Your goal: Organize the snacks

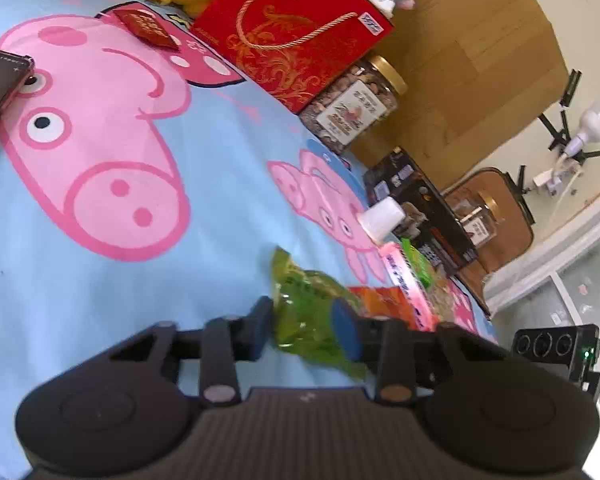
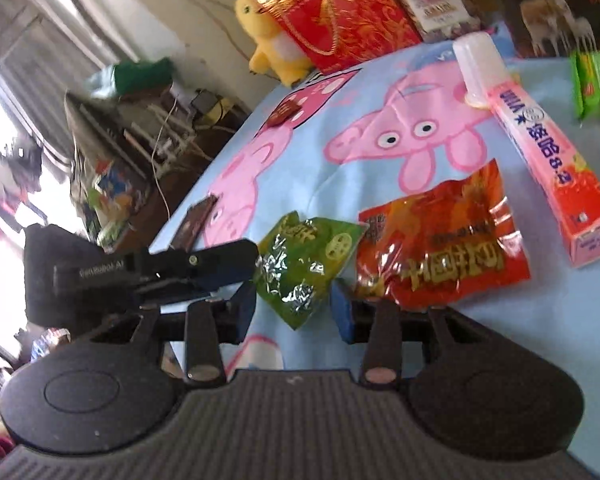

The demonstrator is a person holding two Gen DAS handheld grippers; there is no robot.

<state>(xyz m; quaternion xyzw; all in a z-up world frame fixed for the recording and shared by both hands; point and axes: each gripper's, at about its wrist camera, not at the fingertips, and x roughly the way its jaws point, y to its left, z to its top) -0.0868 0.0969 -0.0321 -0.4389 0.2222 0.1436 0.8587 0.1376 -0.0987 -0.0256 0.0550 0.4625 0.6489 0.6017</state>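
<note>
- Two tongs converge on one green snack packet (image 2: 304, 268), which lies on the cartoon-pig bed sheet (image 1: 204, 184), its right edge touching the red snack packet (image 2: 440, 248).
- Step in hand, as I judge it: picking this green packet out of the loose snacks so it can be put in order with the rest.
- Left tongs (image 1: 306, 330): the packet sits between the fingers, and both pads appear to meet its crinkled edges, so I read them as clenched on it. Blur leaves some doubt.
- Right tongs (image 2: 294, 310): released, fingers apart, with the packet's lower corner in the gap between them and neither pad pressing on it.
- From the right wrist view the left tongs reach in from the left, their tip at the packet's left edge.
- Next move likely calls for lifting the packet clear without dragging the red one along; the foil looks slippery and easily crushed.
- Further out: a pink carton (image 2: 556, 176) beside the red packet, a white cup (image 2: 478, 68) beyond it, then a nut jar (image 1: 352, 108) and a red gift bag (image 1: 296, 36) along the far edge.
</note>
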